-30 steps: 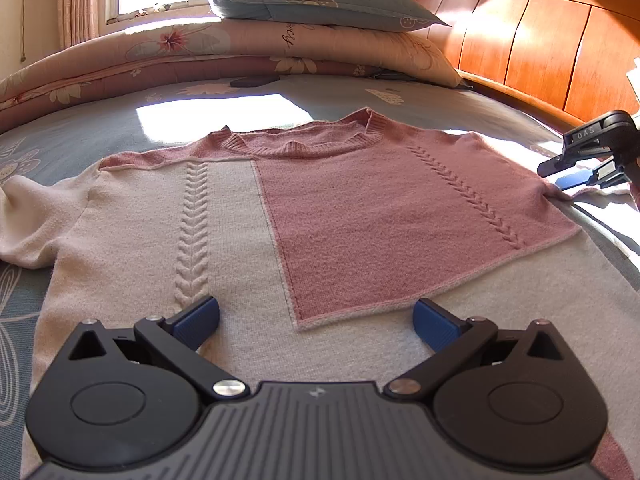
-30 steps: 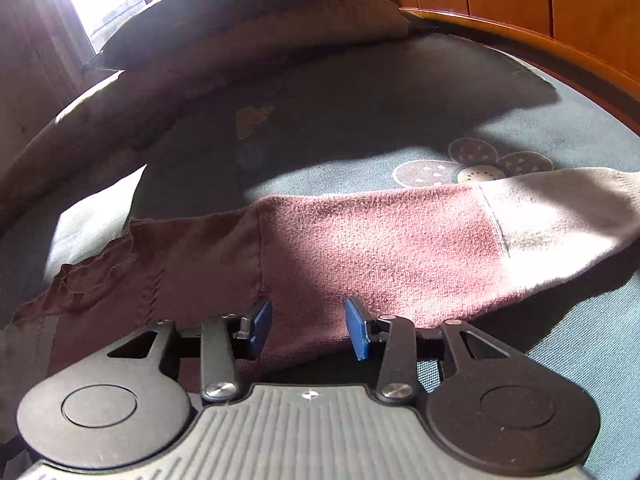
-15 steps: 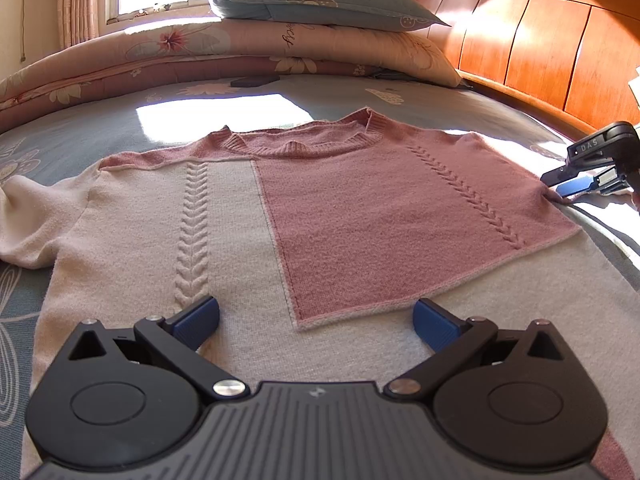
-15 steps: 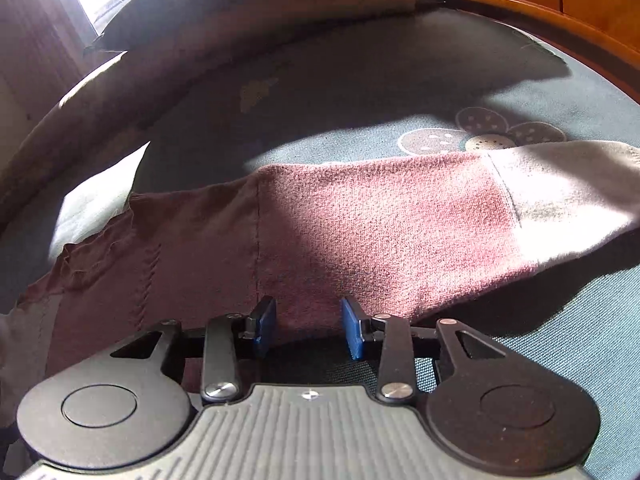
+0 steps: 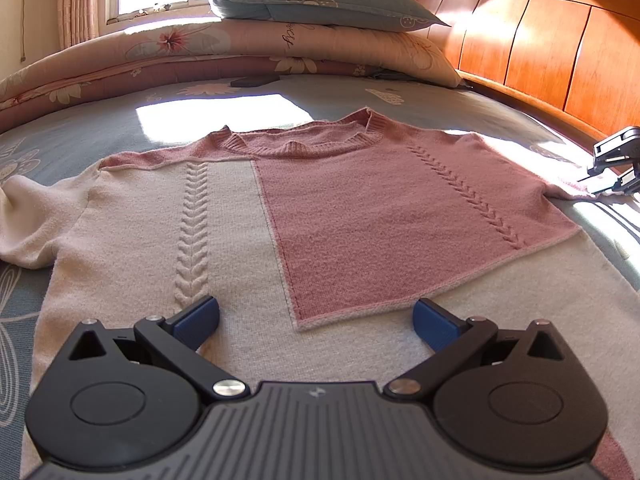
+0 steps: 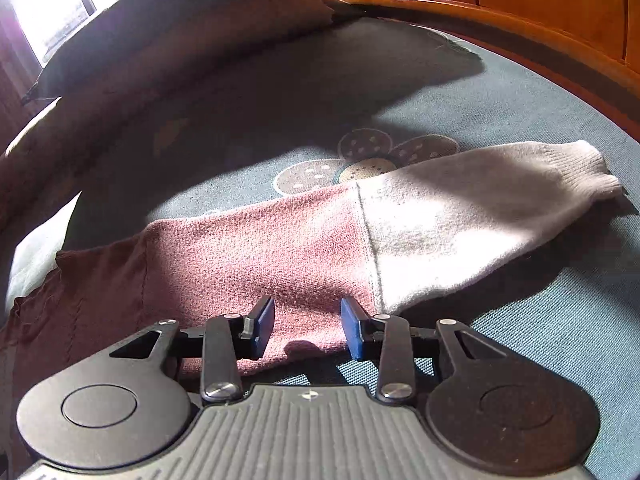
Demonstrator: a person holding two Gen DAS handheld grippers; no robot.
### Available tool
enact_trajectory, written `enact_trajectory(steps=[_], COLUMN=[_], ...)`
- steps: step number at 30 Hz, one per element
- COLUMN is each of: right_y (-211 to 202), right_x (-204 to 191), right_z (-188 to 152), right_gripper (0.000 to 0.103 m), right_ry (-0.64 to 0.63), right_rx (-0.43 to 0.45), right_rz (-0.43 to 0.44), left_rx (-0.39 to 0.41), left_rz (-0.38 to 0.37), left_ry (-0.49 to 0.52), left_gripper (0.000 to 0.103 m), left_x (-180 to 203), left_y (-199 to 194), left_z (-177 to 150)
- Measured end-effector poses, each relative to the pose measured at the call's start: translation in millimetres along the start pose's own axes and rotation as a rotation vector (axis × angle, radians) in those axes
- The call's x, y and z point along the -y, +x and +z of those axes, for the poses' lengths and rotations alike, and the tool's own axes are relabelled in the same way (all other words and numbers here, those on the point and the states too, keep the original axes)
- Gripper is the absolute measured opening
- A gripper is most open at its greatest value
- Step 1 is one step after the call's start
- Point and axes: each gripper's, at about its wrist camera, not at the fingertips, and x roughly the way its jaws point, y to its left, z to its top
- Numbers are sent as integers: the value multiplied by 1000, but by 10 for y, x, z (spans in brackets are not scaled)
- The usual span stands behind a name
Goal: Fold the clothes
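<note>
Right wrist view: right gripper (image 6: 307,330) sits at the near edge of the sweater's sleeve (image 6: 360,248), fingers (image 6: 262,330) parted with the pink knit between them, pads not yet pressed to the cloth — released, holding nothing. The sleeve's long axis runs crosswise to the fingers, pink part by the shoulder, cream cuff (image 6: 576,176) at the far right end, lying out flat on the bed (image 6: 520,100), away from the sweater's body. Left wrist view: sweater (image 5: 320,216) spread face up, flat, neck toward the pillows (image 5: 320,4), hem nearest the left gripper (image 5: 316,320), whose fingers (image 5: 198,320) are wide apart over the cream lower body, grasping nothing. Right gripper also shows at the sweater's right sleeve, by the headboard (image 5: 560,40). Judgement: the right gripper is the nearer to that sleeve; a sleeve fold would carry it inward, across the chest.
</note>
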Motion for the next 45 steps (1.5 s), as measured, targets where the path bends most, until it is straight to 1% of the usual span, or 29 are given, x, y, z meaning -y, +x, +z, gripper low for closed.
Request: enact_trajectory(steps=[3, 4, 5, 6, 7, 9, 11, 12, 13, 14, 15, 16, 18, 19, 22, 25, 29, 34, 35, 37, 38, 40, 41, 42, 43, 44, 45], right_y=[-134, -173, -196, -196, -172, -59, 103, 174, 190, 172, 138, 103, 53, 31, 40, 265, 205, 119, 33, -30, -19, 13, -14, -44, -91, -130, -158], right_x=[209, 220, 220, 217, 207, 176, 175, 213, 247, 291, 344, 411, 504, 496, 378, 337, 476, 652, 706, 830, 889, 1009, 1095, 1178, 1235, 1258, 1253], right_z=[137, 174, 207, 231, 245, 248, 238, 233, 234, 264, 298, 335, 394, 403, 385, 377, 514, 680, 675, 642, 614, 554, 535, 522, 540, 560, 587], right_gripper=[42, 49, 54, 54, 54, 55, 55, 54, 45, 44, 44, 44, 47, 50, 60, 60, 68, 68, 68, 70, 70, 68, 64, 63, 63, 63, 63], right_ry=[55, 56, 56, 57, 60, 50, 44, 40, 27, 20, 31, 56, 96, 82, -31, -133, -83, -19, 2, 24, 21, 11, 31, 54, 97, 120, 121], right_rx=[39, 55, 66, 70, 67, 49, 3, -15, 2, 32, 59, 78, 88, 91, 108, 85, 131, 187, 190, 139, 114, 89, 101, 114, 131, 144, 154], right_rz=[-40, -44, -30, -1, 25, 39, 53, 37, 9, -31, -87, -124, -137, -140, -182, -274, -269, -260, -229, -158, -163, -221, -209, -201, -221, -260, -304], left_rx=[0, 0, 0, 0, 0, 1, 1, 1, 1, 1, 1, 2, 2, 2, 2, 2, 2, 3, 3, 3, 3, 2, 2, 2, 3, 3, 2], left_rz=[0, 0, 1, 1, 0, -1, -1, -1, -1, -2, -2, -3, -3, -3, -3, -2, -3, -5, -5, -5, -5, -5, -5, -4, -4, -4, -4], left_ry=[0, 0, 0, 1, 0, -1, -1, -1, -2, -2, -2, -2, -3, -3, -2, -2, -2, -4, -4, -4, -4, -3, -3, -3, -3, -3, -3], left_gripper=[102, 102, 102, 102, 102, 102, 102, 102, 102, 102, 102, 102, 102, 102, 102, 102, 102, 102, 102, 102, 102, 102, 102, 102, 102, 102, 102], left_x=[-3, -2, -1, -1, -3, -6, -6, -5, -7, -7, -6, -6, -5, -4, -1, -1, 0, -5, -4, -4, -4, -3, -5, -6, -5, -5, -4], left_y=[2, 1, 1, 1, 2, 2, 1, 1, 0, -1, -1, -2, -5, -8, -11, -11, -12, -11, -11, -8, -6, -4, -5, -6, -7, -7, -6], left_z=[-1, -1, -1, -1, 0, 1, 0, 0, 2, 1, 1, 0, -3, -4, -5, -6, -6, -3, -3, 0, 1, 3, 3, 3, 2, 2, 2])
